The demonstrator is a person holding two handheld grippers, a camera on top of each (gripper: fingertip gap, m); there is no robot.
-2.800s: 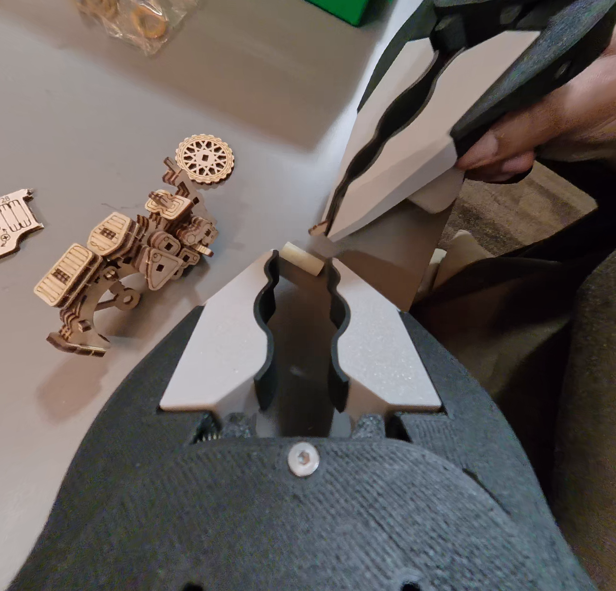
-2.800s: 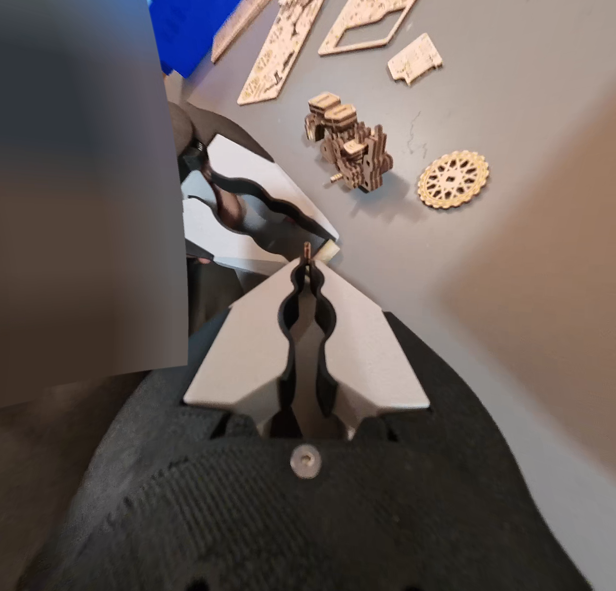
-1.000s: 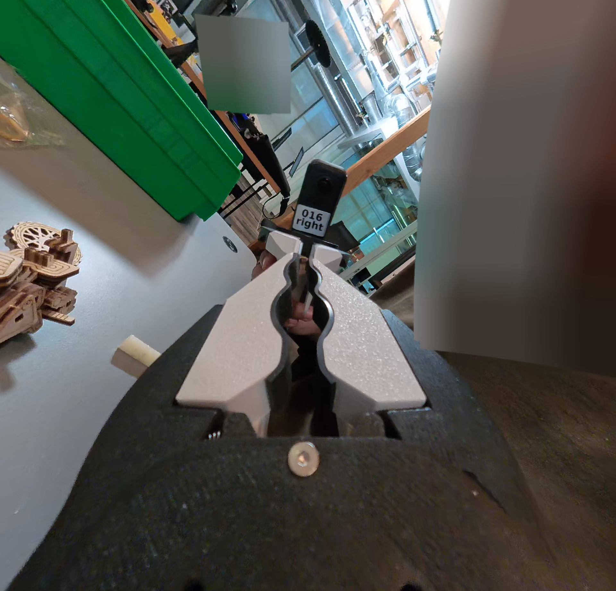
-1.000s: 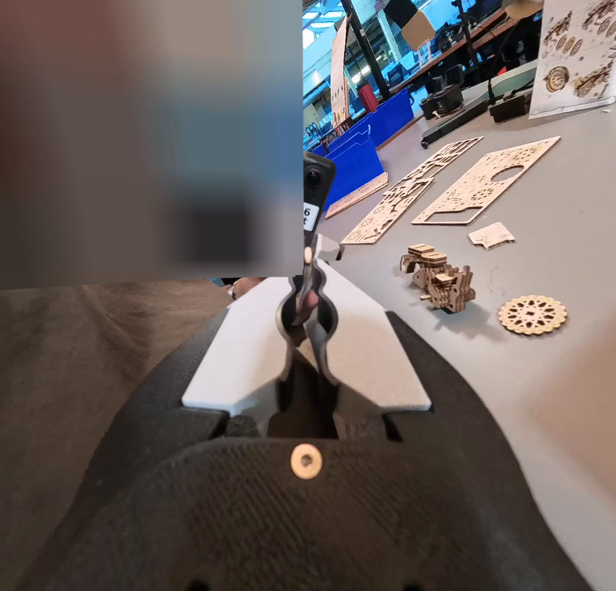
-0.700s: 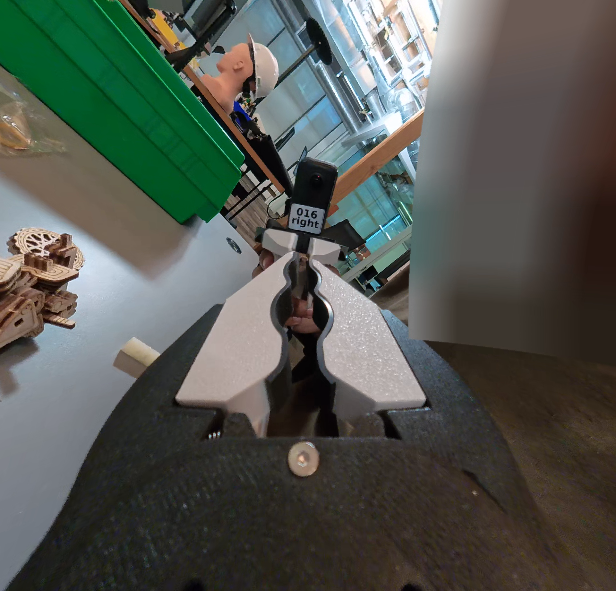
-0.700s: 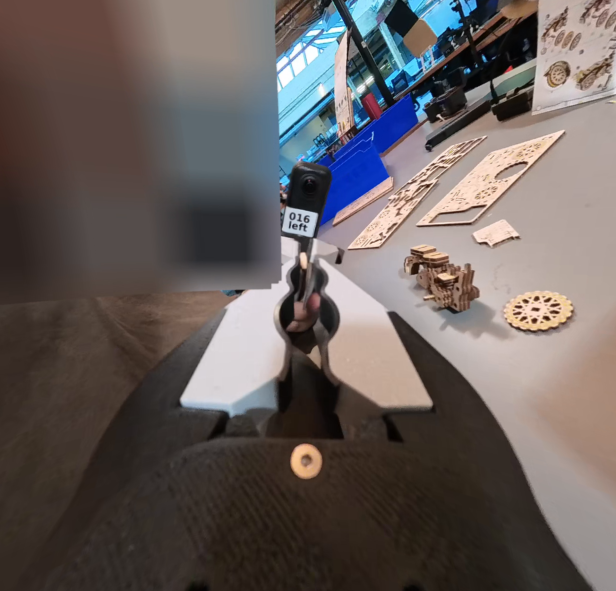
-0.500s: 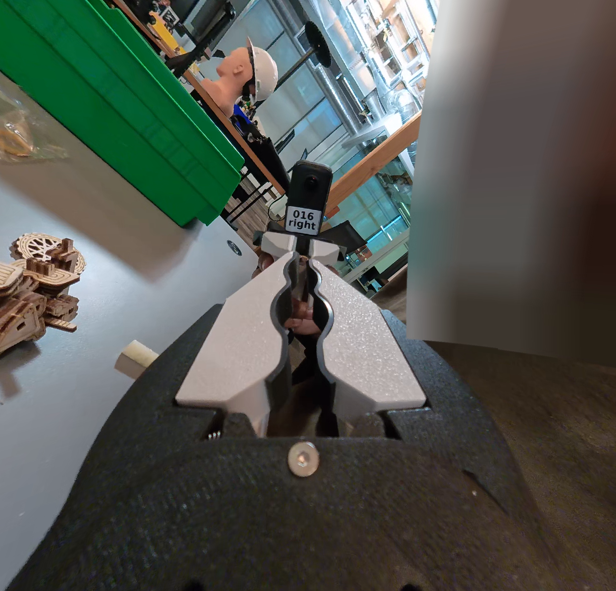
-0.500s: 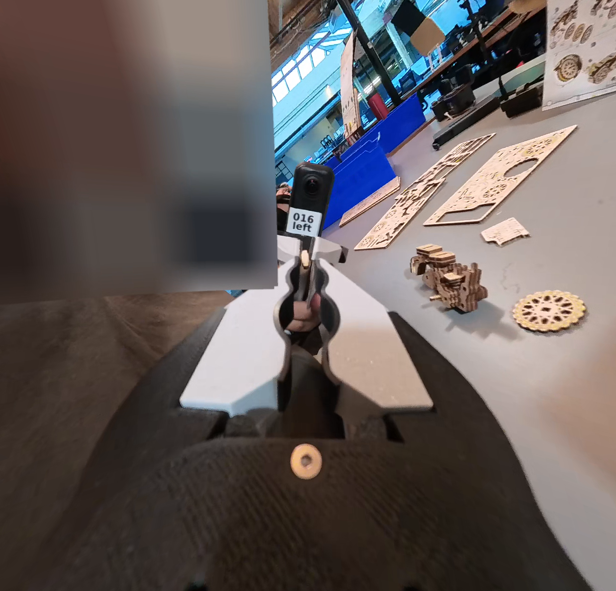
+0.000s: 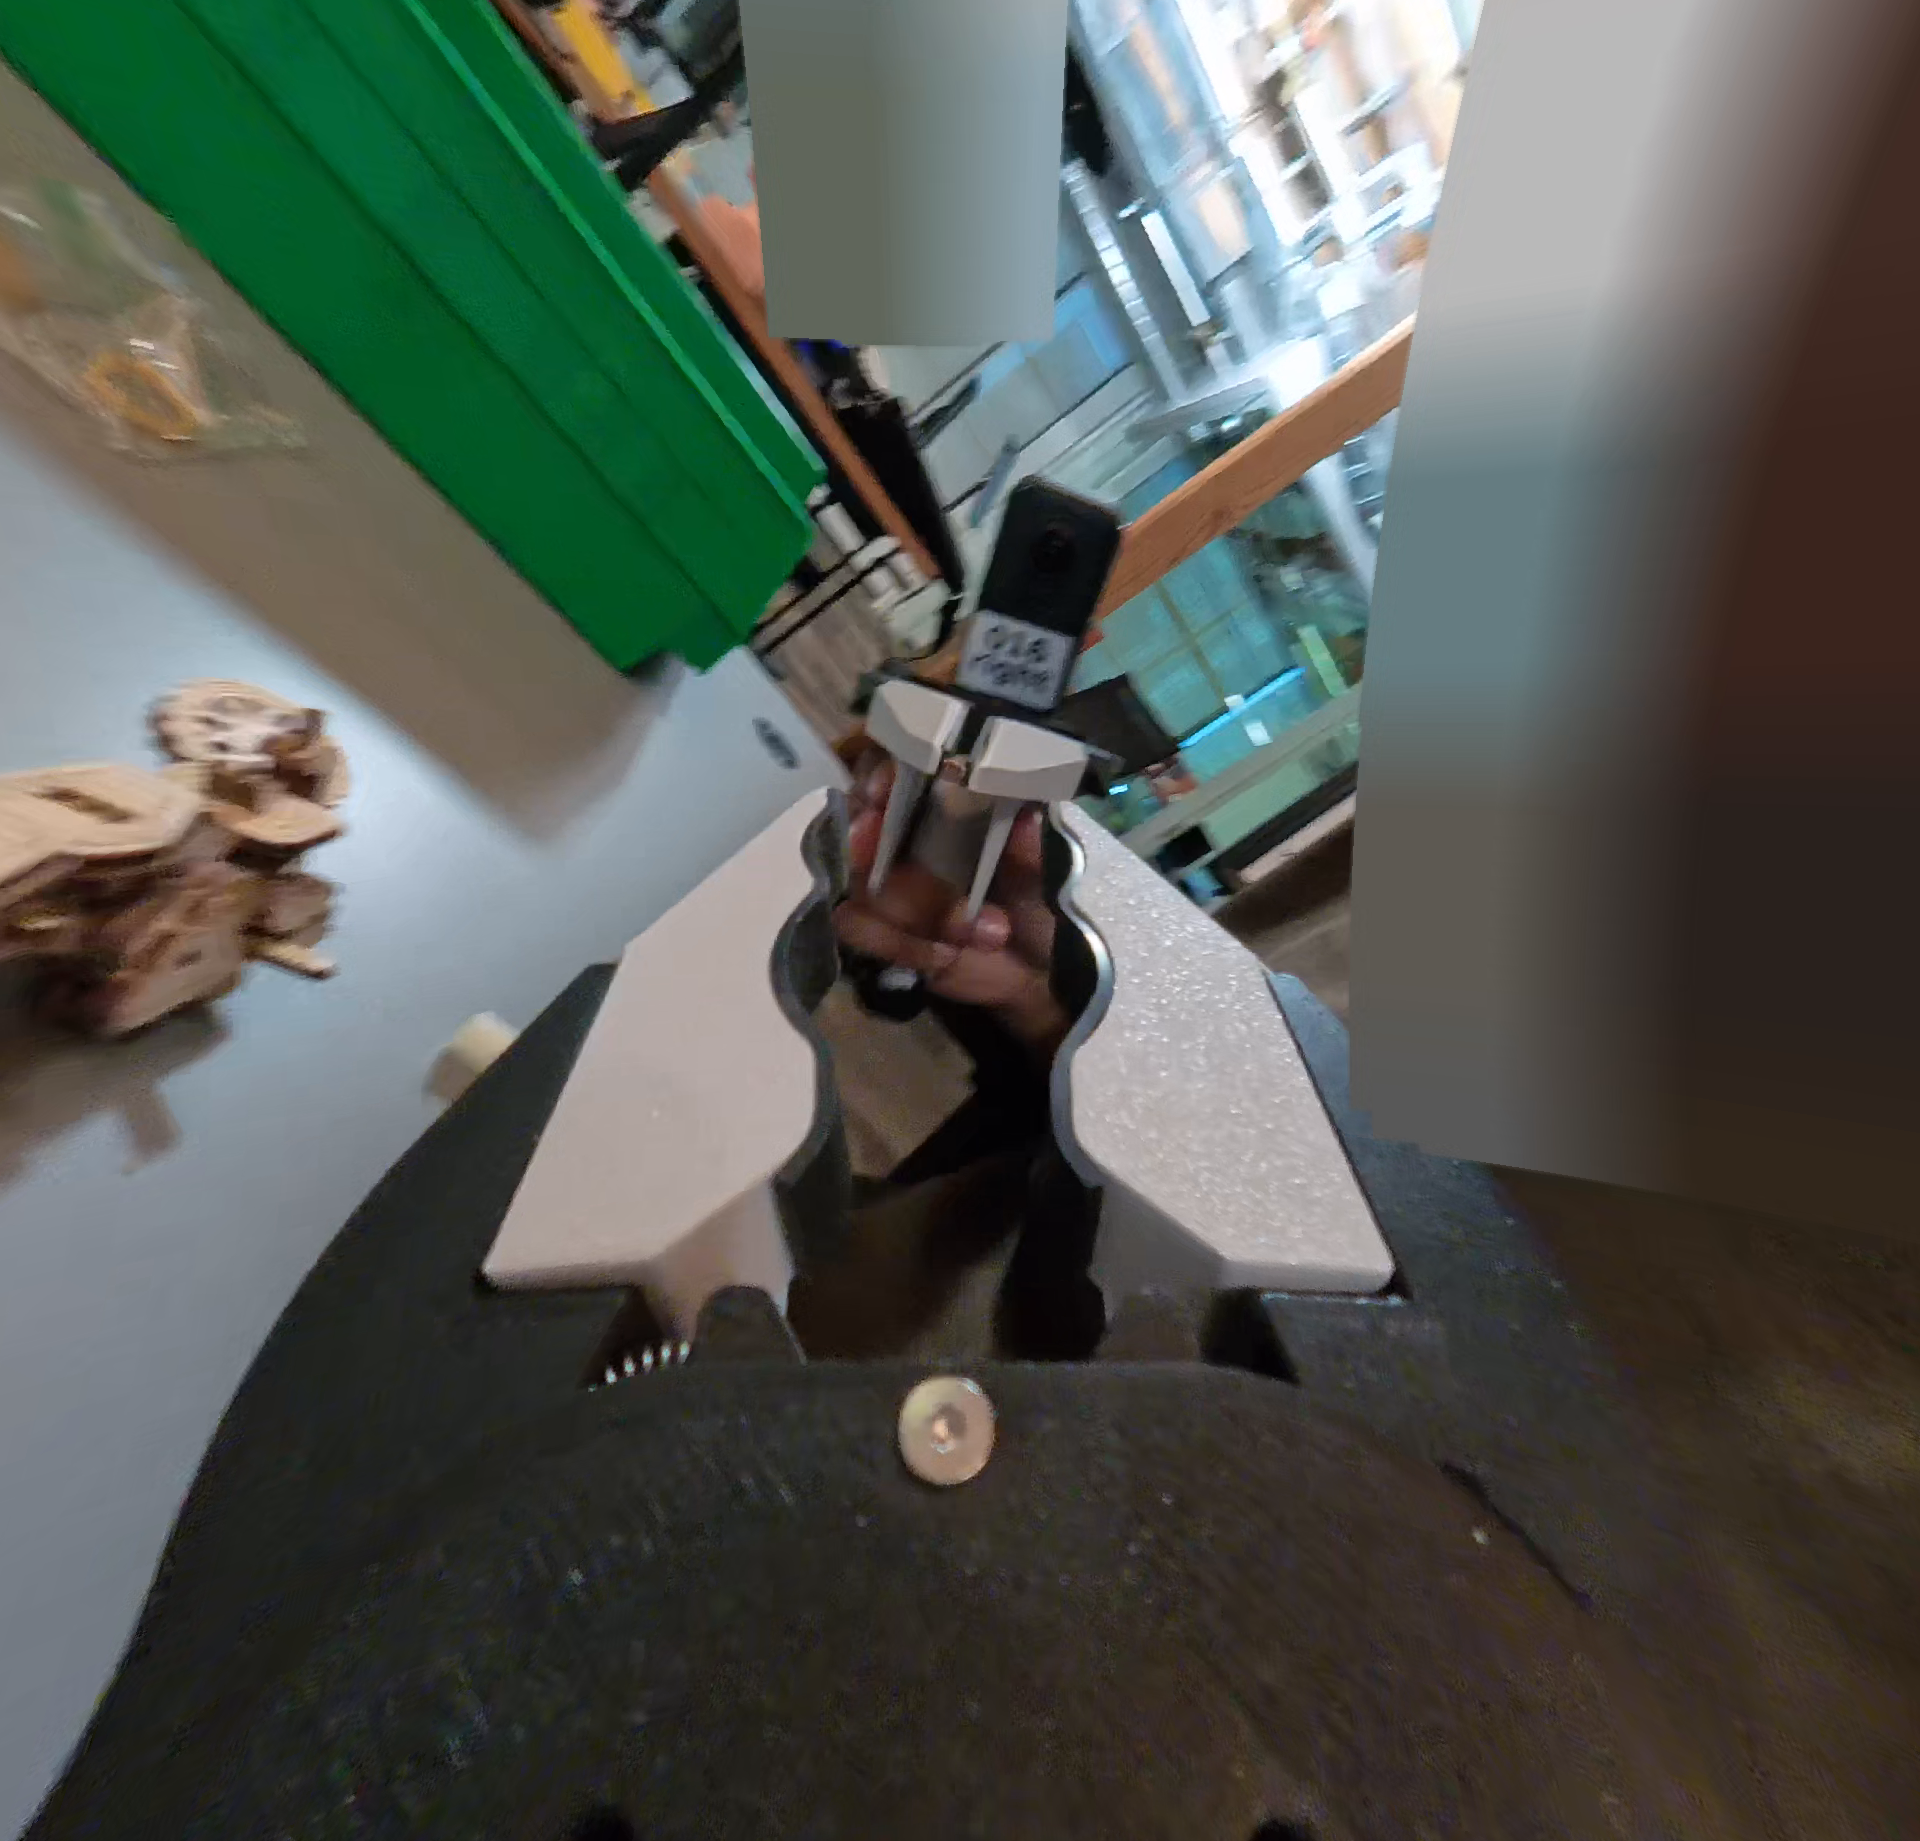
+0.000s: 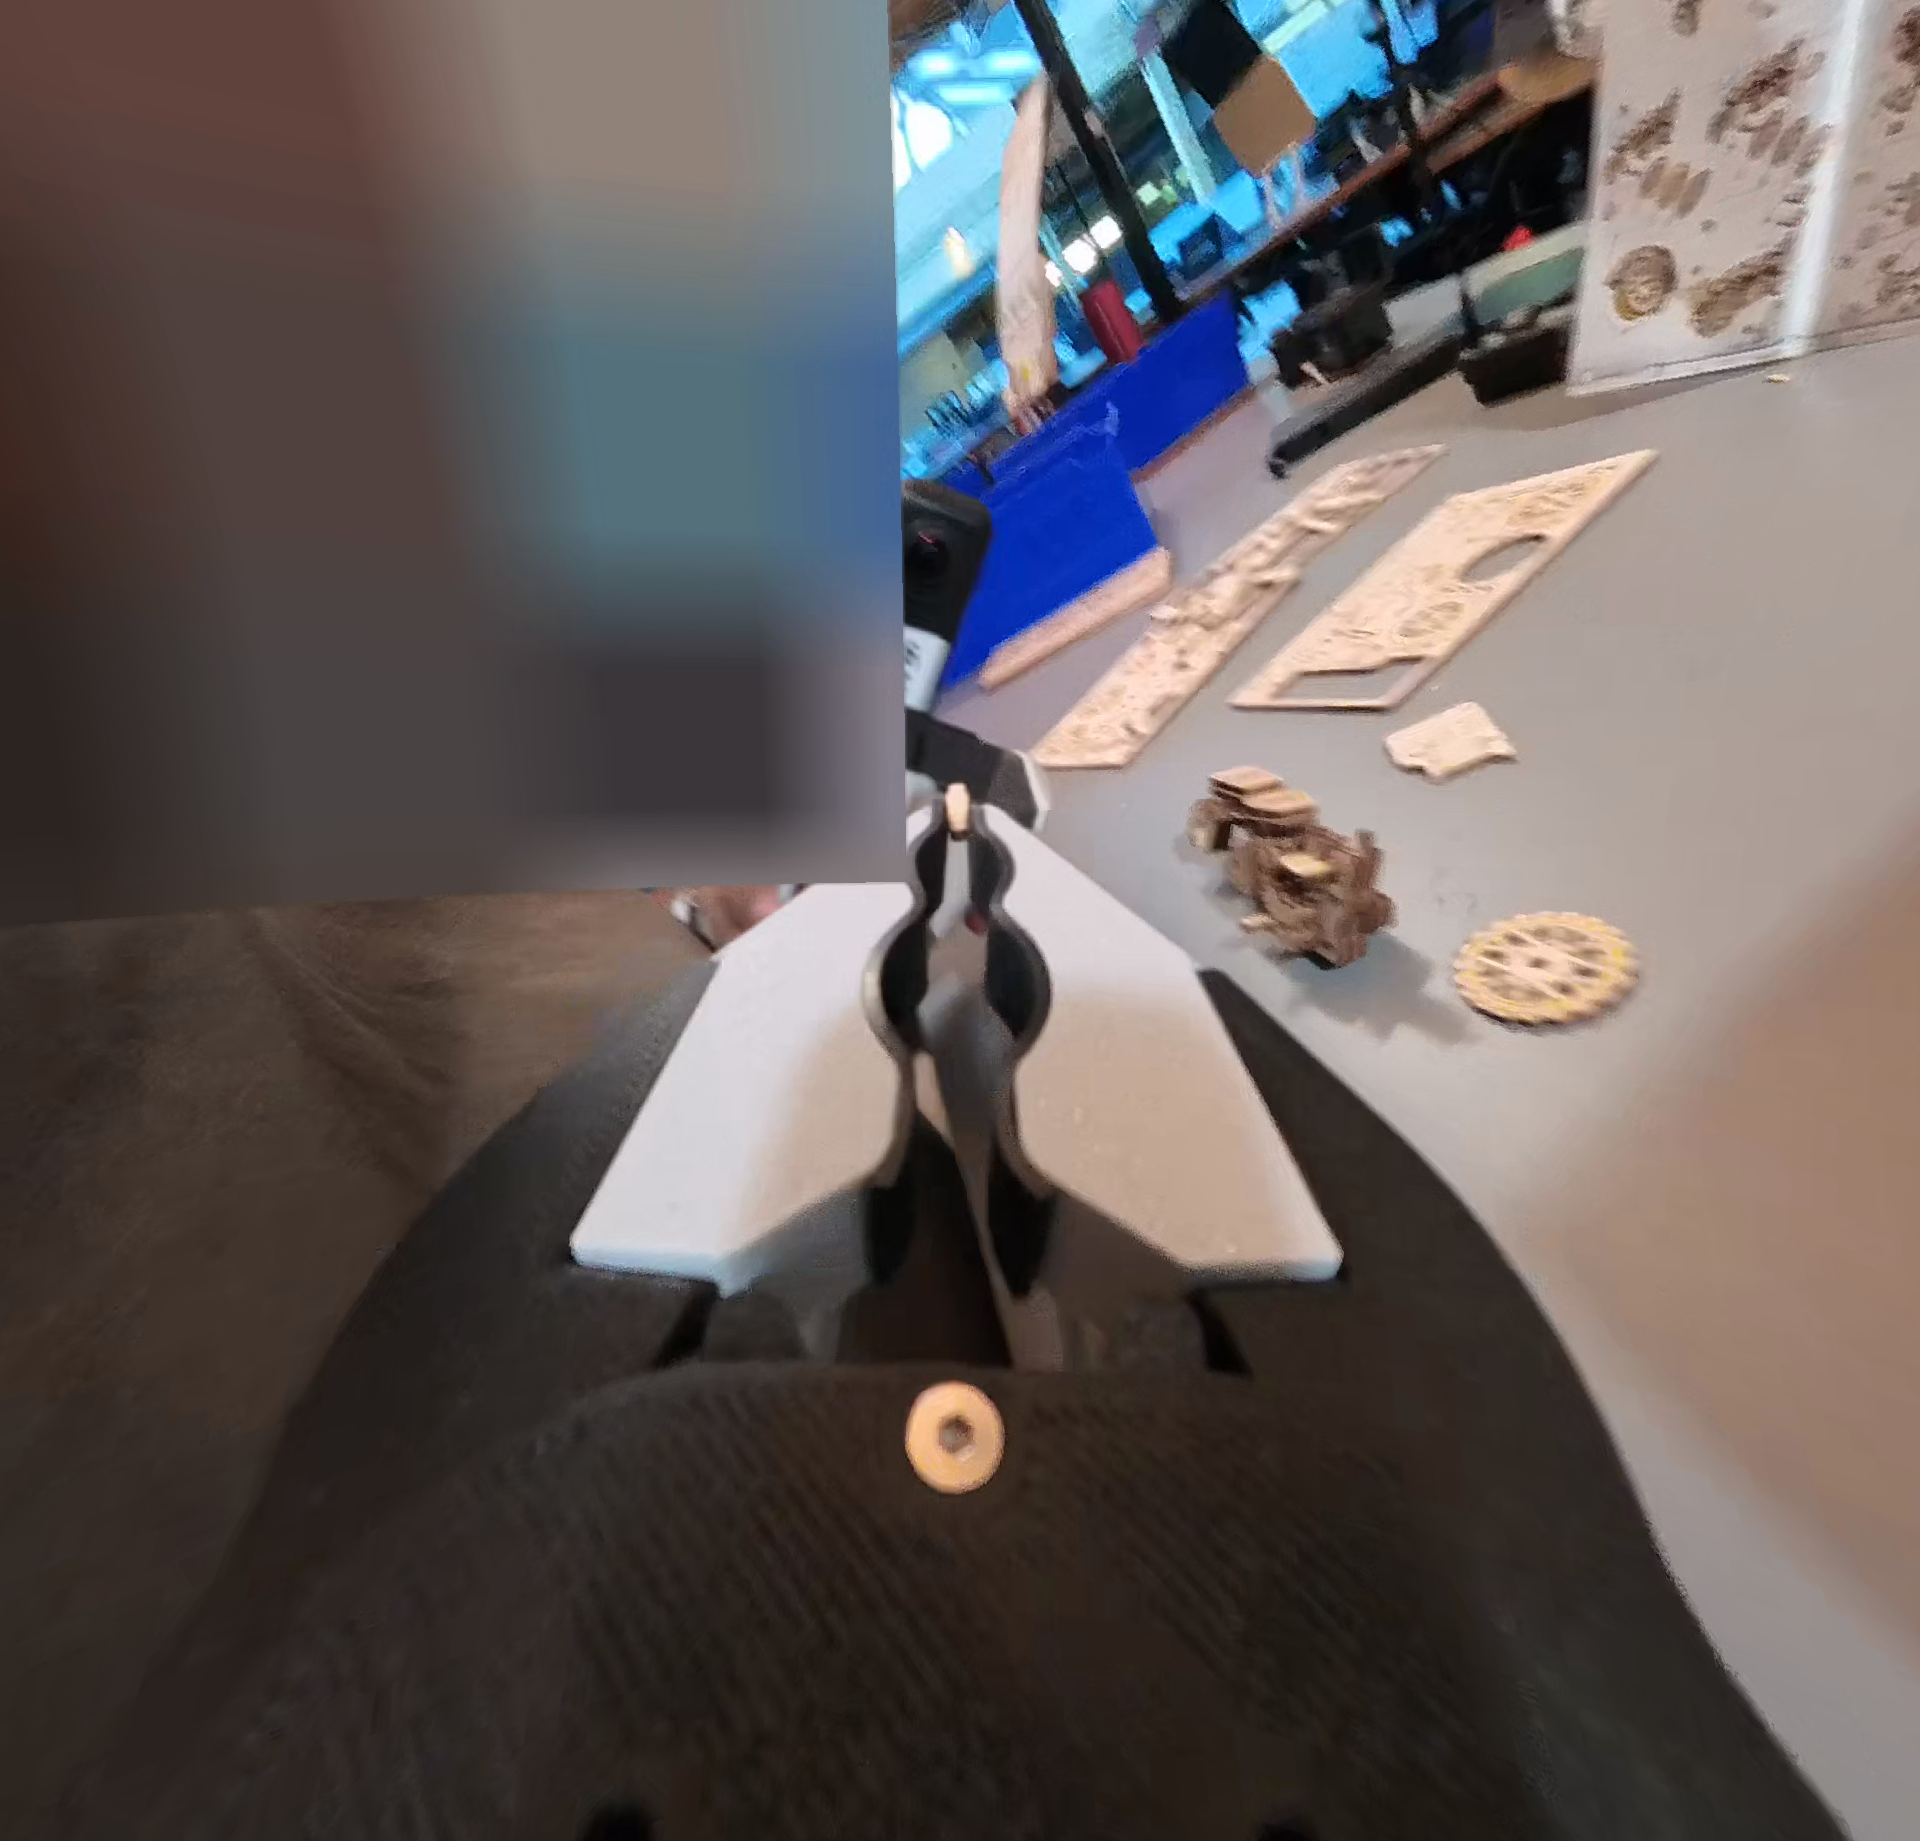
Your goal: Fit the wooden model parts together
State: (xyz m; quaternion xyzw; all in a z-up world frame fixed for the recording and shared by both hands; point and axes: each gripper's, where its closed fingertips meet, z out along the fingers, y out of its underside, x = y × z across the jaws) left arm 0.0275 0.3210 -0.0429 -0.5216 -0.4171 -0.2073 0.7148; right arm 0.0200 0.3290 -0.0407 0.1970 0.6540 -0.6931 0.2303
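My left gripper [image 9: 940,817] is open and empty, held up off the table edge. It faces my right gripper [image 9: 940,848], which sits close beyond its tips with a hand behind it. My right gripper [image 10: 958,837] is shut on a small pale wooden piece [image 10: 958,809] that sticks up from its tips. The partly built wooden model [image 10: 1294,882] stands on the grey table [image 10: 1662,752], with a round spoked wooden wheel [image 10: 1546,965] lying next to it. The model also shows blurred at the left of the left wrist view [image 9: 156,856]. A cream peg [image 9: 473,1048] lies on the table beside the left gripper.
Two laser-cut wooden part sheets [image 10: 1444,586] and a small loose fragment [image 10: 1449,742] lie behind the model. A blue bin [image 10: 1060,534] stands beyond them. A green crate [image 9: 416,264] and a plastic bag of parts [image 9: 125,378] sit at the table's far side. My left and right fingertips are right by each other. The cream peg [image 9: 473,1048] lies around 10 centimetres away from my left fingertips.
My left gripper has opened; half a second ago its jaws were nearly together. The two grippers have drawn closer. The right gripper still pinches the small wooden piece.
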